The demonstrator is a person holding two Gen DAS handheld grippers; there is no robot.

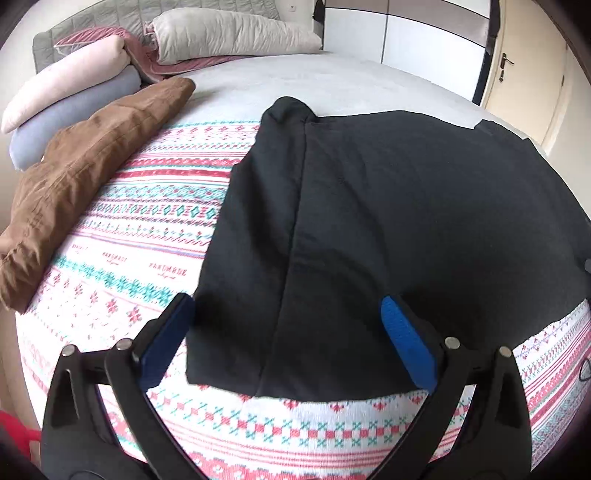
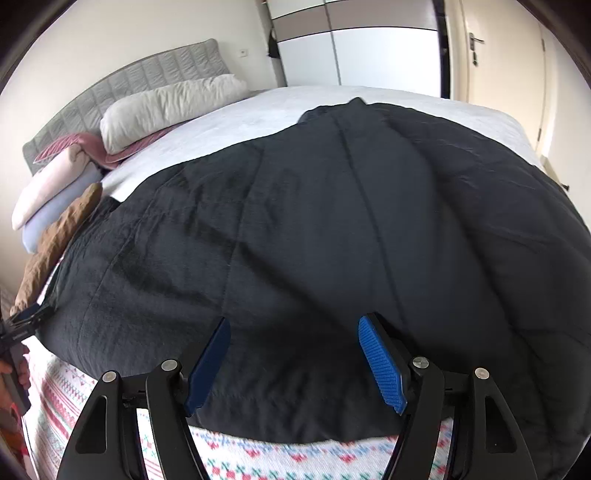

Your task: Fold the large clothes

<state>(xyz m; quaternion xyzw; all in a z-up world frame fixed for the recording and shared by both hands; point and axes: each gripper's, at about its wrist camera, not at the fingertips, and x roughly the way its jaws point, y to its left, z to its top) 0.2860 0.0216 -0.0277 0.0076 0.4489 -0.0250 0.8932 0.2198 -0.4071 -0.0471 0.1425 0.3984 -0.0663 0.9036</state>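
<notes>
Bed | brown garment left of black garment | pillows behind

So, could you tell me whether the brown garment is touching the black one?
Apart. The left wrist view shows a wide strip of patterned blanket between the brown garment and the black garment.

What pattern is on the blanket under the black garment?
White blanket with red and teal knit-style bands; clearest in the left wrist view.
</notes>
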